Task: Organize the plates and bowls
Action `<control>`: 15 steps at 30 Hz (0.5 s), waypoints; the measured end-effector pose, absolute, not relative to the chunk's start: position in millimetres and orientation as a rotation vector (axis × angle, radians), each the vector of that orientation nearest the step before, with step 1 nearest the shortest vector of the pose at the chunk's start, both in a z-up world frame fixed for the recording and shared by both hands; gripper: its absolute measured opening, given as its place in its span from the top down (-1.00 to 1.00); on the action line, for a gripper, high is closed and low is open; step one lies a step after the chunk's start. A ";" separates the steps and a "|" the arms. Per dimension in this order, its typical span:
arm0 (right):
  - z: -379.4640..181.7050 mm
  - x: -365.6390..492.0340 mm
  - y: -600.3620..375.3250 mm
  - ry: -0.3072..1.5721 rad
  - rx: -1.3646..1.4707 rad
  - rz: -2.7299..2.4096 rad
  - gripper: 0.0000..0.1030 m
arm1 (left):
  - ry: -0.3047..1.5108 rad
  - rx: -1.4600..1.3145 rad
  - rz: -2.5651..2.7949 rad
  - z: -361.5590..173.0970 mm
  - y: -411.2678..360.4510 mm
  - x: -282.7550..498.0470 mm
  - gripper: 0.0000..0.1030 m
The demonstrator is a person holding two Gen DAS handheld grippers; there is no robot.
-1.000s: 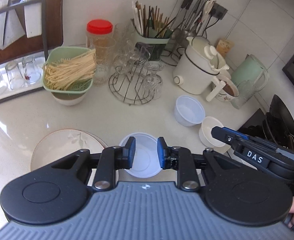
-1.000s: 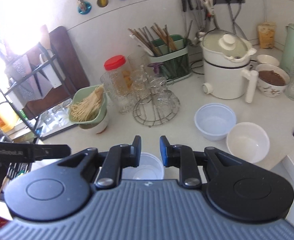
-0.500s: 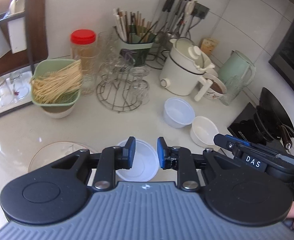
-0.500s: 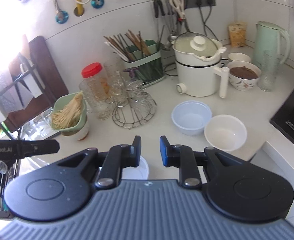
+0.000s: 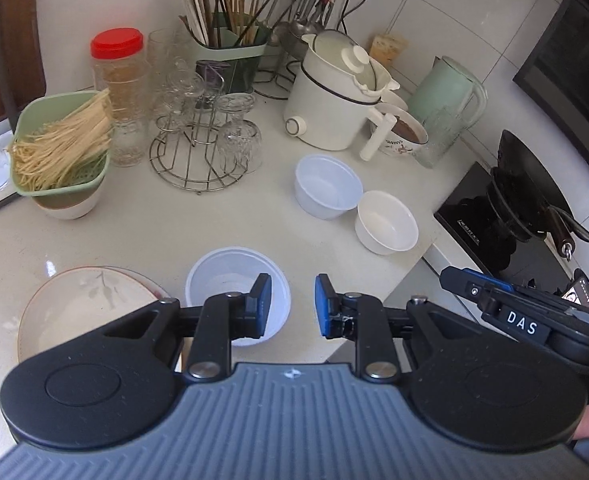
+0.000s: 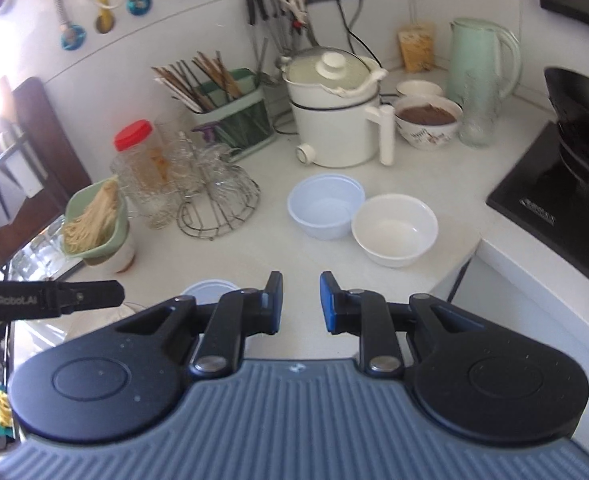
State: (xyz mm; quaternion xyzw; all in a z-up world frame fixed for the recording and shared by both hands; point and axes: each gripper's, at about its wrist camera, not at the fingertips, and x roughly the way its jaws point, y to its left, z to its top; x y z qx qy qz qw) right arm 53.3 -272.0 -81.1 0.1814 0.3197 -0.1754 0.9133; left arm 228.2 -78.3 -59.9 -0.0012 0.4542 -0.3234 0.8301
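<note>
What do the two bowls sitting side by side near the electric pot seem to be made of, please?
The bluish bowl looks like thin, slightly translucent plastic with a matte finish. The white bowl beside it looks like glazed ceramic or melamine: opaque, thicker-rimmed, softly glossy. I cannot tell which.

Daylight pours in from the left, blowing the upper left corner of the right wrist view to pure white and washing out the dark rack (image 6: pixel 18 148) there; the counter (image 5: pixel 222 216) is evenly bright, with a small glint near its left edge and only soft, faint shadows under the bowls. Both views bow strongly at the edges, curving the wall tiles; the right wrist view is slightly soft, the left crisper.
</note>
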 end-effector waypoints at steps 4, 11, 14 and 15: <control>-85.6 60.7 -282.3 0.665 0.359 -0.350 0.53 | 0.976 -0.001 -0.675 -65.3 -91.3 235.2 0.47; -88.7 83.9 -316.1 0.676 0.345 -0.330 0.53 | 0.993 -0.013 -0.639 -72.0 -124.0 258.4 0.47; -90.9 98.0 -334.2 0.700 0.340 -0.313 0.53 | 1.013 -0.031 -0.617 -78.4 -141.0 271.4 0.44; -91.4 102.5 -340.2 0.705 0.338 -0.308 0.53 | 1.022 -0.038 -0.611 -81.3 -147.2 276.1 0.43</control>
